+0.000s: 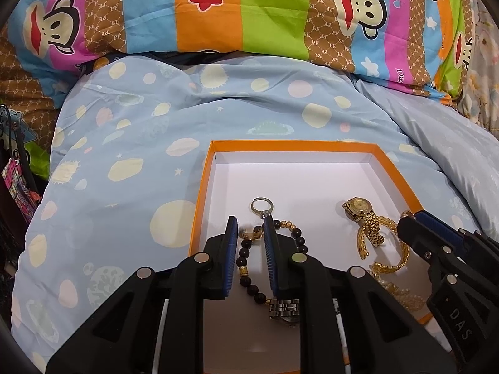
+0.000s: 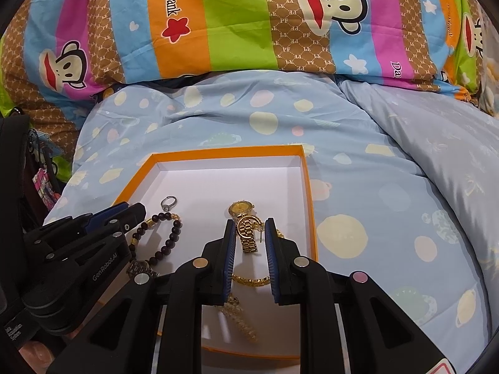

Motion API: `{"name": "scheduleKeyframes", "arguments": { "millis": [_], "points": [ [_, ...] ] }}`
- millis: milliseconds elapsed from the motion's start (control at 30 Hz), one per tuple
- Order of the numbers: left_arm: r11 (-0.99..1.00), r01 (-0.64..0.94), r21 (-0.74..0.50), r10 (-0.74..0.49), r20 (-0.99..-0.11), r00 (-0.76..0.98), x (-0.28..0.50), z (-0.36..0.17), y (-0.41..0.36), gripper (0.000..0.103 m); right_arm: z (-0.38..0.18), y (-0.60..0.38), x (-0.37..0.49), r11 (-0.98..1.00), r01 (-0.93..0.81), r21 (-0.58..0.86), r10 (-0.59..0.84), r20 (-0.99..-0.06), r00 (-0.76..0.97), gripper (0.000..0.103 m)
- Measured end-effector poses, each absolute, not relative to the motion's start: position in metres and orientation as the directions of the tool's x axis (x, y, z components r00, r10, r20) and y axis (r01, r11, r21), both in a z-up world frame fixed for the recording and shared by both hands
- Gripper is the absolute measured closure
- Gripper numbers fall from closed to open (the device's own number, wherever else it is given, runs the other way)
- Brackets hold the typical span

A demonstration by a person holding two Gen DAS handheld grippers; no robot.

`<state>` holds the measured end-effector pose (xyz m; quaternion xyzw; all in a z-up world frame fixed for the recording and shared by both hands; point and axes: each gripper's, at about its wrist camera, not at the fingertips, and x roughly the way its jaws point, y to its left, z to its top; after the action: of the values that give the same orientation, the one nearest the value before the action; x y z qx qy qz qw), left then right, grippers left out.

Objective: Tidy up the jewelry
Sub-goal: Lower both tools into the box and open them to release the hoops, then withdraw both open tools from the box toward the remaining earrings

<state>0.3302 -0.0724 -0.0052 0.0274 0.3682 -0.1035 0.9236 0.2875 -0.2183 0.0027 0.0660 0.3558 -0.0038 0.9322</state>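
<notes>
Jewelry sits in box [image 1: 199, 187]; left claw [image 1: 250, 222] pinches gold hoop [image 1: 249, 234], right claw [image 2: 249, 224] pinches another hoop [image 2: 248, 227]; weak pinches, either could drop and tangle.

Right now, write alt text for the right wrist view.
The right gripper pinches a gold hoop earring over an orange box holding a gold watch, a dark bead bracelet and a silver ring. It sits on a blue quilt.

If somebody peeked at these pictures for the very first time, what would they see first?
Probably the bright striped pillow with cartoon monkeys at the back. Then the orange box on the blue spotted blanket, holding a gold watch, a dark bead bracelet and a silver ring.
</notes>
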Motion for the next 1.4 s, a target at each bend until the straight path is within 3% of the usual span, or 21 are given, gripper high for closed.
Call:
{"name": "scheduleKeyframes", "arguments": {
  "millis": [400,567,1400],
  "points": [
    [0.979,0.201,-0.011,-0.153,-0.694,0.704,0.331,-0.007,-0.074,0.085,0.003,-0.216,0.288,0.993,0.058,0.103,0.026,-0.666,0.746,0.083],
    [0.981,0.193,0.000,-0.140,-0.690,0.710,0.330,-0.006,-0.074,0.071,0.003,-0.216,0.287,0.993,0.060,0.104,0.024,-0.665,0.747,0.082],
    [0.984,0.178,-0.030,-0.151,-0.680,0.718,0.308,0.000,-0.057,0.071,0.017,-0.218,0.255,0.992,0.040,0.118,0.045,-0.639,0.768,0.081]
  ]
}}
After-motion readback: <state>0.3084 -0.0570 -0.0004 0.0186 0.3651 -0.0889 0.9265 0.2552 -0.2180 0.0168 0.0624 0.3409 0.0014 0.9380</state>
